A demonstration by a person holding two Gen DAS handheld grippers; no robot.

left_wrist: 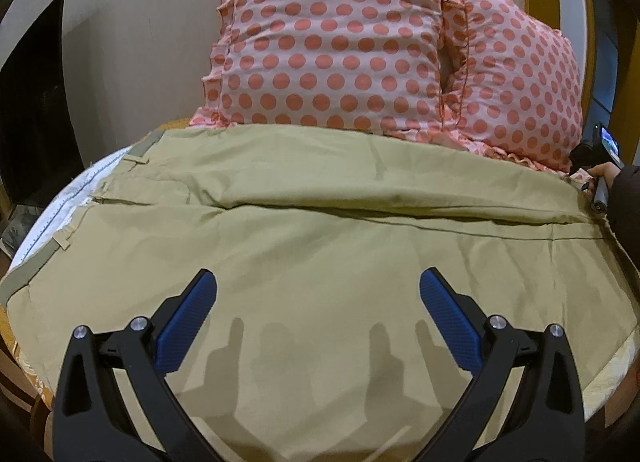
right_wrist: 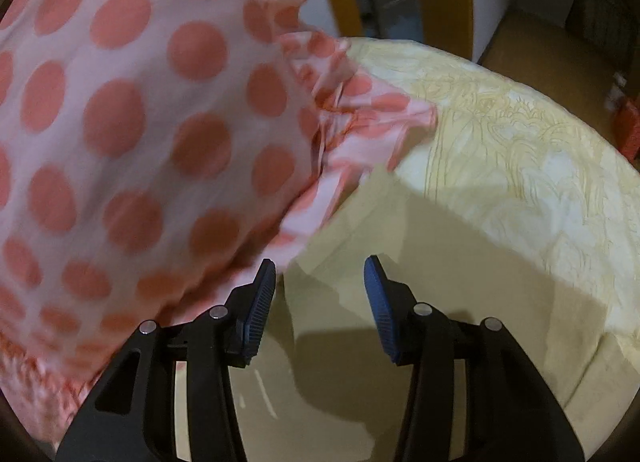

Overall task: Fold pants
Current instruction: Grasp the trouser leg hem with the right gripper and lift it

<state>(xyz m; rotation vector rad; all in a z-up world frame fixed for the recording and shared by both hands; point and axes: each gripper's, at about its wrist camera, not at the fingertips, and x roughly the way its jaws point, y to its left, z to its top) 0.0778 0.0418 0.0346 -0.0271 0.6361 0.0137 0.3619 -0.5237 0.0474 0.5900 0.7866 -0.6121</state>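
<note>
Khaki pants (left_wrist: pixel 320 222) lie spread sideways across the bed, waistband at the left (left_wrist: pixel 36 262), legs running to the right, one leg laid over the other. My left gripper (left_wrist: pixel 318 288) is open and empty, hovering just above the near leg's middle. My right gripper (right_wrist: pixel 320 274) is open and empty over the khaki leg end (right_wrist: pixel 360 262), beside the pillow frill. In the left wrist view the right gripper's body (left_wrist: pixel 598 166) shows at the far right by the leg ends.
Two pink polka-dot pillows (left_wrist: pixel 332 46) (left_wrist: pixel 520 94) stand against the wall behind the pants; one fills the left of the right wrist view (right_wrist: pixel 120 122). A cream patterned bedsheet (right_wrist: pixel 520 150) lies beyond the leg ends. A dark screen (left_wrist: pixel 36 110) stands at left.
</note>
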